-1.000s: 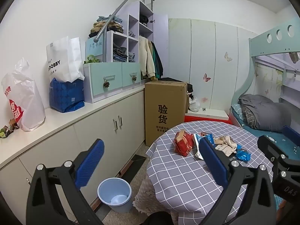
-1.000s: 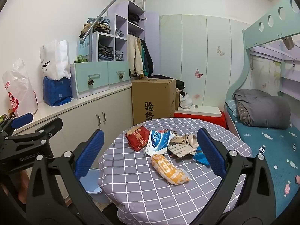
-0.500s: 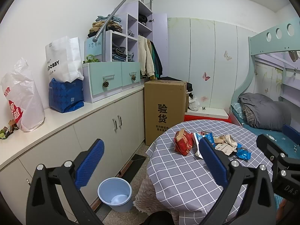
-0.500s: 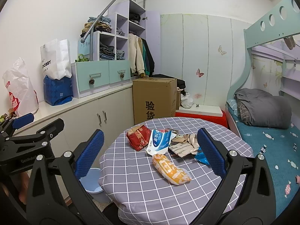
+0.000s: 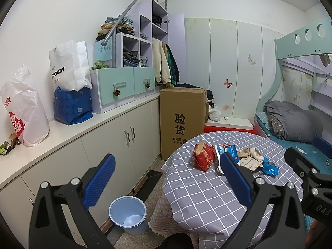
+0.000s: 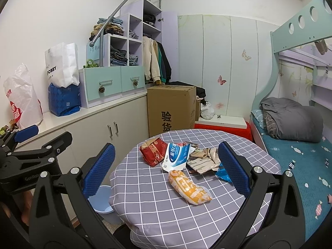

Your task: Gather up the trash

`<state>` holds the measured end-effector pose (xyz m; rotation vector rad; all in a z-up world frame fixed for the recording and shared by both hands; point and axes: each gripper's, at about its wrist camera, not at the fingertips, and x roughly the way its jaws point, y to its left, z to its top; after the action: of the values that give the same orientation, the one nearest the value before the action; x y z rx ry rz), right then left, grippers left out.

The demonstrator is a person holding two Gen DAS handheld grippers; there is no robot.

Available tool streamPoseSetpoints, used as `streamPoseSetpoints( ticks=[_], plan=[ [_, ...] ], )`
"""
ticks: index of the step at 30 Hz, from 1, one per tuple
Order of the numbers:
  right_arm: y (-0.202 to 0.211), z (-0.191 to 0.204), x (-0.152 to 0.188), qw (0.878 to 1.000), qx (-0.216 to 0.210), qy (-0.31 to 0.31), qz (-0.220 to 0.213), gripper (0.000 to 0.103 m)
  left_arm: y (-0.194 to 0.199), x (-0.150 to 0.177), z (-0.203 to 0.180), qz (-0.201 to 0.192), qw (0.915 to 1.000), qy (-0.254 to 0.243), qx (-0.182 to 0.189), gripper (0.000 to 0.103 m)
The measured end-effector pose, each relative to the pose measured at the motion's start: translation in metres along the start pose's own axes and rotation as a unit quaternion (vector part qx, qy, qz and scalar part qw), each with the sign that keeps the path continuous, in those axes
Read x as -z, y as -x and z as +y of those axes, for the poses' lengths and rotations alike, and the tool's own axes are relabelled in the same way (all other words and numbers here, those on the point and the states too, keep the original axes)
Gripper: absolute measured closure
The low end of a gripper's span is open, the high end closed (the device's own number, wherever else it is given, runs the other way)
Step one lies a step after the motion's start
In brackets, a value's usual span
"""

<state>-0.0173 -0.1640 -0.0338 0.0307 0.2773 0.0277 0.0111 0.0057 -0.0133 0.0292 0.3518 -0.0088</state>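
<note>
Both your tongs, left gripper (image 5: 166, 176) and right gripper (image 6: 166, 166), gape spread and empty above the table (image 6: 157, 211); wrappers (image 6: 189, 187) lie on the table; bin (image 5: 128, 214) beside it.

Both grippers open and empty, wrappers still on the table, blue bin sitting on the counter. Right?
Not quite: the blue bin stands on the floor beside the table, as the left wrist view shows. Left gripper and right gripper are open and empty; wrappers remain on the table.

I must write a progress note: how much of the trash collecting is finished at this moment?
Nothing looks collected yet. The red wrapper, blue-white packet, yellow snack bag, crumpled paper and blue foil all lie on the table. The left gripper and right gripper are open, holding nothing. The blue bin on the floor holds only something pale at its bottom.
</note>
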Motion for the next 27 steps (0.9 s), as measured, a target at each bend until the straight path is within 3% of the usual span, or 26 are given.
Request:
streamPoseSetpoints(
  ticks=[27],
  plan=[
    [-0.009,-0.011,0.01,1.0,-0.002,-0.004,0.007,0.006,-0.01,0.004,-0.014,0.017,0.9998,-0.013,0.0,0.004]
  ],
)
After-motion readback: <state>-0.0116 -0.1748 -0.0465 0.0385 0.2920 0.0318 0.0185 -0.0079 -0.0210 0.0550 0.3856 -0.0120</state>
